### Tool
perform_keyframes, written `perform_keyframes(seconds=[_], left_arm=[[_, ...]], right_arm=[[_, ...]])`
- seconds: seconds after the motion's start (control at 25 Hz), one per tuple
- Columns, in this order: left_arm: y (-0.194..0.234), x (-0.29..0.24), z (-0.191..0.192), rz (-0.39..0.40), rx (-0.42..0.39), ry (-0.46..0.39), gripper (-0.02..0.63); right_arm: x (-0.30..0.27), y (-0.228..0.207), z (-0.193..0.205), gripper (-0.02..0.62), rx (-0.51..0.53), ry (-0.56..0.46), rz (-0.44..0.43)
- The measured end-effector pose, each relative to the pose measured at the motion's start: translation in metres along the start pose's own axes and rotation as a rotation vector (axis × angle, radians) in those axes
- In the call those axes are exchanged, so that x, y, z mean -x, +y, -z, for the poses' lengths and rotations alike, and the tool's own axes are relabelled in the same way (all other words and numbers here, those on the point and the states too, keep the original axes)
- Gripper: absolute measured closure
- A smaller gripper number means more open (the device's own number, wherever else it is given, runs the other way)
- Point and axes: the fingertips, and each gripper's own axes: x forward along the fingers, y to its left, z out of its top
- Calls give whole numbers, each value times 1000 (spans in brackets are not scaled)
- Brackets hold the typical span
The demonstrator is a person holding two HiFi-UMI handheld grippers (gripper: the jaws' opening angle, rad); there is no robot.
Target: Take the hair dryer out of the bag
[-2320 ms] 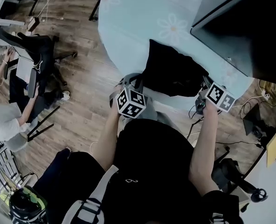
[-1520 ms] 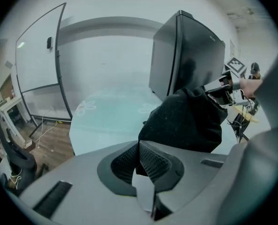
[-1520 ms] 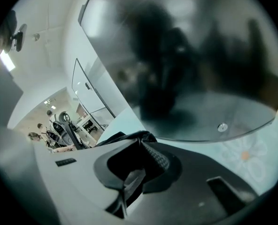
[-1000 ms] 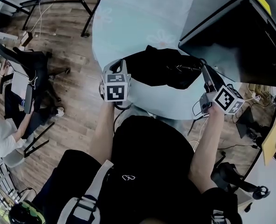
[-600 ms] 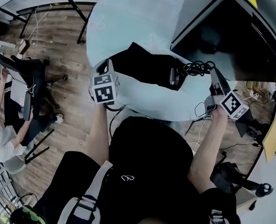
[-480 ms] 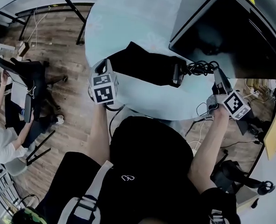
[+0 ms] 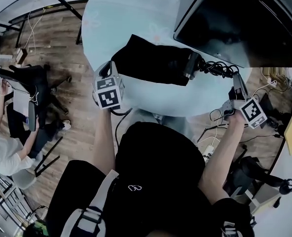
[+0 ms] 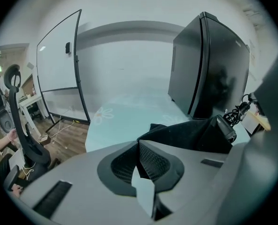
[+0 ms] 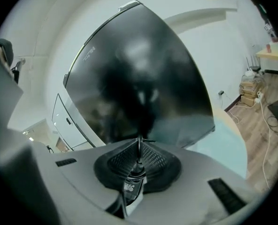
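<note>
Left claw (image 8: 140, 149) pinches shut on the left edge of the black bag (image 7: 151, 63) lying on the pale blue bench (image 7: 136, 14). The hair dryer (image 7: 191, 67) pokes from the bag's right-hand mouth, mostly still inside. At right its coiled cord (image 7: 216, 69) is clamped in the right claw (image 9: 139, 146).

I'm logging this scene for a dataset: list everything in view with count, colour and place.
table: one, pale blue flowered cloth, centre.
bag: one, black, lying on the table.
hair dryer: one, black, poking from the bag's right end.
power cord: one, black, coiled, between dryer and right gripper.
large box: one, black, on the table's far right.
office chair: one, black, on the floor at left.
seated person: one, white top, far left.
left gripper: one, grey, shut on the bag's left end.
right gripper: one, grey, shut on the power cord.
</note>
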Motion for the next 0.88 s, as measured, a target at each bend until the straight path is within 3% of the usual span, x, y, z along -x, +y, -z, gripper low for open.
perform_keyframes(seconds=[0.32,0.52,0.88], left_arm=[[-27,22,14,9,-27,4,581],[-53,45,25,40,23,-4,581],[-75,94,30,89,-48,-48,581]], right_arm=[[28,-8,22,566,-12,23,-5],[55,-9,55,566,-51,39,-39],[75,59,149,561,-70,132,-169]])
